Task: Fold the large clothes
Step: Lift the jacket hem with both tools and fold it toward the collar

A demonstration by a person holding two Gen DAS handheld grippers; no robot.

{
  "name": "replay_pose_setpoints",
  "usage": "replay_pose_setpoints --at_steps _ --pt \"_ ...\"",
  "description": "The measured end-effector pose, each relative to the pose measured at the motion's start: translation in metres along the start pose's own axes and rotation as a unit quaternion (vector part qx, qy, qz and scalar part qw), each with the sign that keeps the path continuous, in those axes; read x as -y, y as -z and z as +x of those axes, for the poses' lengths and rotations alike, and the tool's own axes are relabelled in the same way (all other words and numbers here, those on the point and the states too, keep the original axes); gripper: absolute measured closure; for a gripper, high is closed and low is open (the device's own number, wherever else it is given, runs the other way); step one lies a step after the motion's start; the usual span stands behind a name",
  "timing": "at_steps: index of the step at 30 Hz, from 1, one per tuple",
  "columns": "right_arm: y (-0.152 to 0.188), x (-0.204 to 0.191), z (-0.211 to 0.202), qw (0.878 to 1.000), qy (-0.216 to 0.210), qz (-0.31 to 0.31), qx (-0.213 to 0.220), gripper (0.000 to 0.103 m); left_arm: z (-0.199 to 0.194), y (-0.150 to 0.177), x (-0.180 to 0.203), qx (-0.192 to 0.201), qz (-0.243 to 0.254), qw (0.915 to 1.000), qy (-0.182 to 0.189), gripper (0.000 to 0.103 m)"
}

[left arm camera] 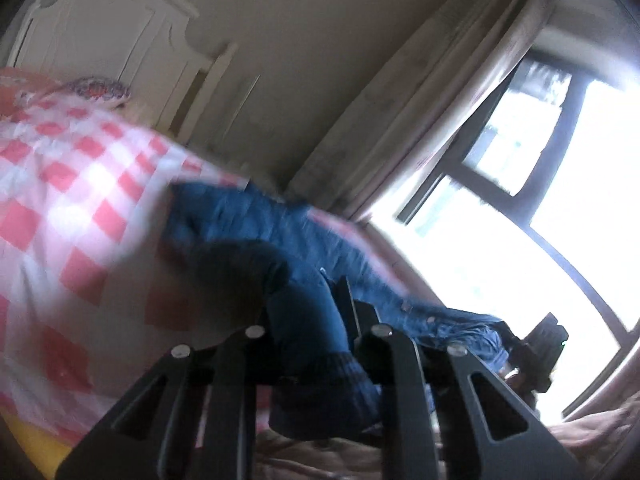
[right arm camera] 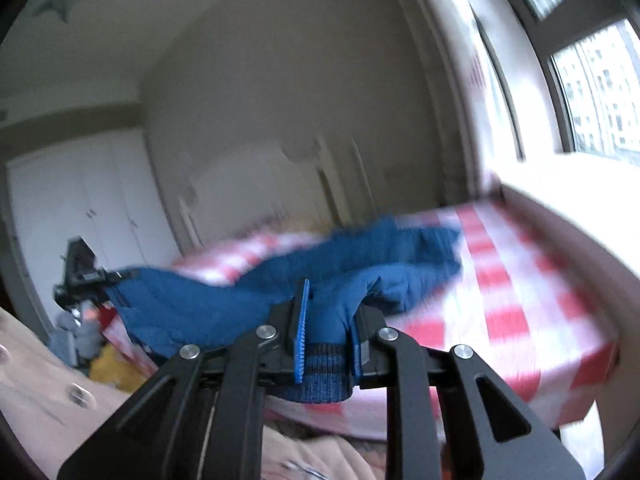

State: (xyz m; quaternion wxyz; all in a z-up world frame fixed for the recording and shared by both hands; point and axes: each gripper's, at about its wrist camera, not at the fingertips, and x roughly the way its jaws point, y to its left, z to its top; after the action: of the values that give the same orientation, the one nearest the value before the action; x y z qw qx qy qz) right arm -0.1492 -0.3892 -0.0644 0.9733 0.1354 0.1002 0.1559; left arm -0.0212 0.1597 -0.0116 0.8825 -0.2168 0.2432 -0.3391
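A dark blue padded jacket [left arm camera: 256, 224] hangs stretched above a bed with a red-and-white checked cover [left arm camera: 72, 184]. My left gripper [left arm camera: 308, 320] is shut on one ribbed cuff of the jacket [left arm camera: 328, 384]. My right gripper [right arm camera: 330, 320] is shut on the other ribbed cuff [right arm camera: 324, 372], with a blue finger pad [right arm camera: 301, 332] showing. The jacket [right arm camera: 360, 252] spans between both grippers and its far part trails over the bed cover [right arm camera: 500, 280]. The right gripper shows at the lower right of the left wrist view [left arm camera: 540, 348]. The left gripper shows at the left of the right wrist view [right arm camera: 84, 276]. Both views are motion-blurred.
A white headboard [left arm camera: 104, 28] and wall stand behind the bed. A curtain [left arm camera: 440, 92] and a bright window [left arm camera: 540, 184] are on the right. White wardrobe doors [right arm camera: 80, 200] are at the left, a window sill [right arm camera: 560, 208] beside the bed, and toys [right arm camera: 80, 336] on the floor.
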Motion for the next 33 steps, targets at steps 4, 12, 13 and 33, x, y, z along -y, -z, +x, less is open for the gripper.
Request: replay_pose_setpoints --at_steps 4,12,13,33 --pt "-0.044 -0.026 -0.010 0.999 -0.025 -0.030 0.037 0.083 -0.026 -0.034 0.009 0.035 -0.019 0.9980 0.048 0.079" --pt "-0.090 0.047 0.138 0.996 0.025 0.067 -0.058 0.082 0.117 -0.117 -0.060 -0.025 -0.122 0.9922 -0.005 0.062" --pt "-0.089 0.064 0.161 0.993 0.033 0.090 -0.075 0.082 0.147 -0.124 -0.075 -0.046 -0.135 0.9896 -0.020 0.058" --pt "-0.034 0.180 0.301 0.955 0.109 0.080 -0.264 0.011 0.280 -0.131 -0.183 -0.197 -0.077 0.9711 -0.110 0.011"
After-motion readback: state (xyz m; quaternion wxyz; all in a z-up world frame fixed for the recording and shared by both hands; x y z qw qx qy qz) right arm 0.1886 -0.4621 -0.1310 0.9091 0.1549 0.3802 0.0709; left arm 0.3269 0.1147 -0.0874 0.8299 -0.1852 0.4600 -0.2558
